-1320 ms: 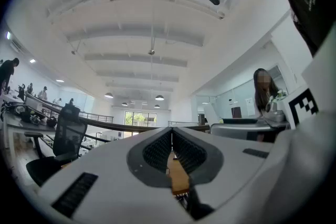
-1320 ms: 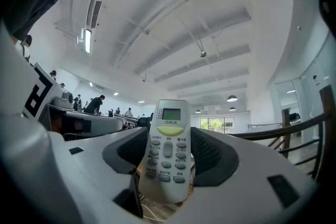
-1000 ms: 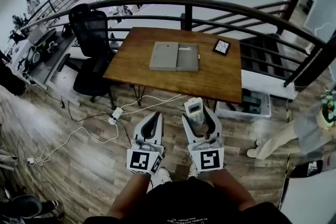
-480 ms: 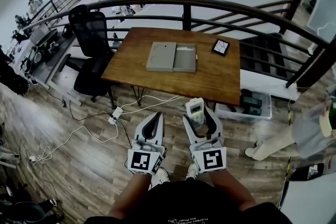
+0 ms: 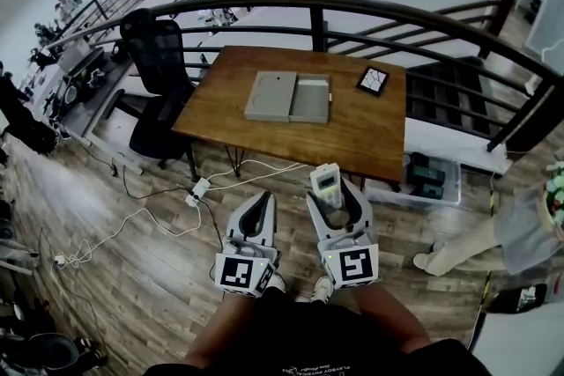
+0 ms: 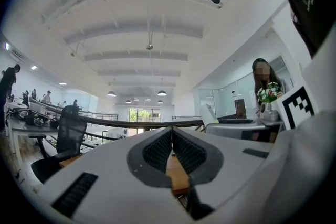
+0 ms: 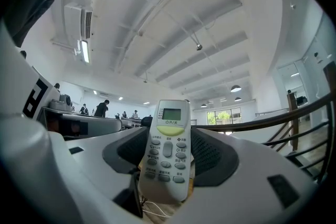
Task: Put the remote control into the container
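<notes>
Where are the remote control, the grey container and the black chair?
remote control (image 7: pixel 167 152), right gripper view, on its button panel.
container (image 5: pixel 310 99), head view, on the bare floor of its right half.
black chair (image 5: pixel 155 48), head view, on its backrest.

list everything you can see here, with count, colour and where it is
table: 1, brown wood, ahead by the railing
container: 1, grey, lying open on the table's middle
small dark pad: 1, black with a pale edge, table's far right part
office chair: 1, black, left of the table
railing: 1, dark, curving behind the table
power strip: 1, white, on the wood floor with white cables
storage bin: 1, clear, on the floor by the table's right end
remote control: 1, white, held in the right claw
left claw: 1, white and grey, shut, empty
right claw: 1, white and grey, shut on the remote control
</notes>
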### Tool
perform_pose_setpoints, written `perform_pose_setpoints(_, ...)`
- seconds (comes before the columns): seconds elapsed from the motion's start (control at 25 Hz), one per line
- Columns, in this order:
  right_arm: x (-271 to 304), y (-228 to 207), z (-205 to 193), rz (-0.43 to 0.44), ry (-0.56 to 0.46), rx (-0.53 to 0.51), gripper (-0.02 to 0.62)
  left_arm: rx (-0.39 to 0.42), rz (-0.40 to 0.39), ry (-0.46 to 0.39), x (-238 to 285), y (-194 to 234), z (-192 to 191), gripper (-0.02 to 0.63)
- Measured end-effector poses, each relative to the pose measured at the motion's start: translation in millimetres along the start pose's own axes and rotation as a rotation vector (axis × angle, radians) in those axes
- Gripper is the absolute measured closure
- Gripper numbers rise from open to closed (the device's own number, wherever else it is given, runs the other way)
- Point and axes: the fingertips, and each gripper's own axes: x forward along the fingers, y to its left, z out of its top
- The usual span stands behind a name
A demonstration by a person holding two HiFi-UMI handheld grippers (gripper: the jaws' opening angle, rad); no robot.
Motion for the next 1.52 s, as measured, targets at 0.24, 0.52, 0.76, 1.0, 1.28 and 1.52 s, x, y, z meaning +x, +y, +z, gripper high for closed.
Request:
perform_pose_setpoints(0.24, 15, -7, -10, 0.010, 0.034, -0.009, 0.330, 0.002, -0.008, 0.010, 17, 9, -5, 0.597)
perform_pose_setpoints(0.52, 64, -5, -22, -0.004, 0.065, -0.017, 0.330, 0.011, -0.046, 0.003, 49, 50, -14, 0.598)
perform_pose_setpoints(0.76, 117, -6, -32, -0.018, 0.076, -0.021, 0.330, -0.026, -0.049, 0.005, 85, 94, -18, 0.598)
perform_pose_setpoints(1.0, 164, -2, -39, -0.046, 0.082, -0.034, 0.330, -0.040, -0.087, -0.002, 113, 136, -20, 0.597)
perform_pose_setpoints(1.28, 199, 9, -43, -0.075, 0.104, -0.060, 0.330, -0.058, -0.137, 0.002, 134, 173, -25, 0.598)
perform_pose_setpoints(1.52, 209, 11, -46, -0.109, 0.119, -0.062, 0.330, -0.051, -0.181, -0.005, 142, 187, -26, 0.597)
